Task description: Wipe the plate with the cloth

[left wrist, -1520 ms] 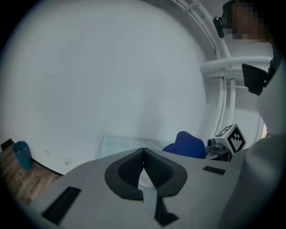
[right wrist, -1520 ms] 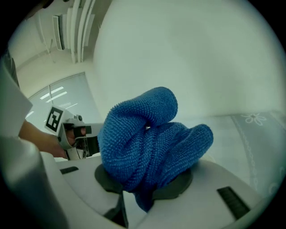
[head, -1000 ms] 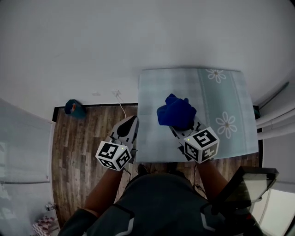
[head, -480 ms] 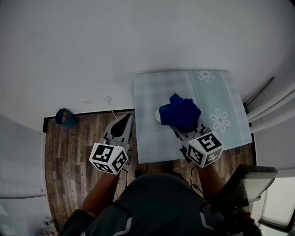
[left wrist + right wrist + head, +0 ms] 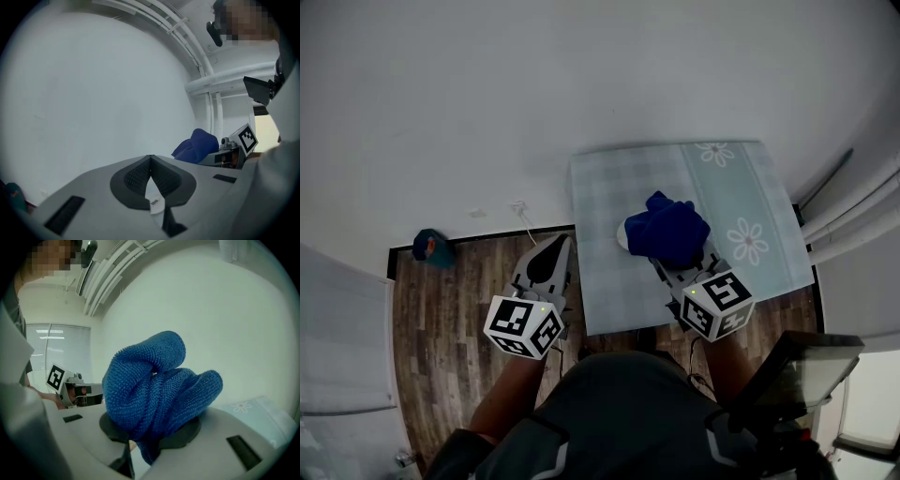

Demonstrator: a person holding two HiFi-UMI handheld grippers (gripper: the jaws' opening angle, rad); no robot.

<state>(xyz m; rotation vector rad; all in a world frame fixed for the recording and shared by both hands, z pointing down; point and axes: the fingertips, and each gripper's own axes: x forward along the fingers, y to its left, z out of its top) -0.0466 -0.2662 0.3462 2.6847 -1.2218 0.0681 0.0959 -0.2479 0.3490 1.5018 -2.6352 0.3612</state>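
My right gripper (image 5: 667, 261) is shut on a bunched blue cloth (image 5: 667, 228), which sits over the middle of the table. In the right gripper view the blue cloth (image 5: 154, 385) bulges up out of the right gripper (image 5: 149, 439) and hides its fingertips. A thin white sliver of the plate (image 5: 621, 240) shows at the cloth's left edge; the remainder is hidden under the cloth. My left gripper (image 5: 551, 251) hangs over the floor just left of the table, shut and holding nothing. In the left gripper view the left gripper (image 5: 150, 174) has its pads pressed together.
A pale green checked tablecloth (image 5: 609, 187) with daisy prints covers the small table. Wood floor (image 5: 459, 291) lies to the left, with a teal object (image 5: 429, 247) and a white cable (image 5: 525, 211) by the wall. A dark box (image 5: 806, 367) is at lower right.
The head camera shifted, so the table sits a little left in view. A sliver of white plate now shows left of the cloth. Both grippers keep much the same places.
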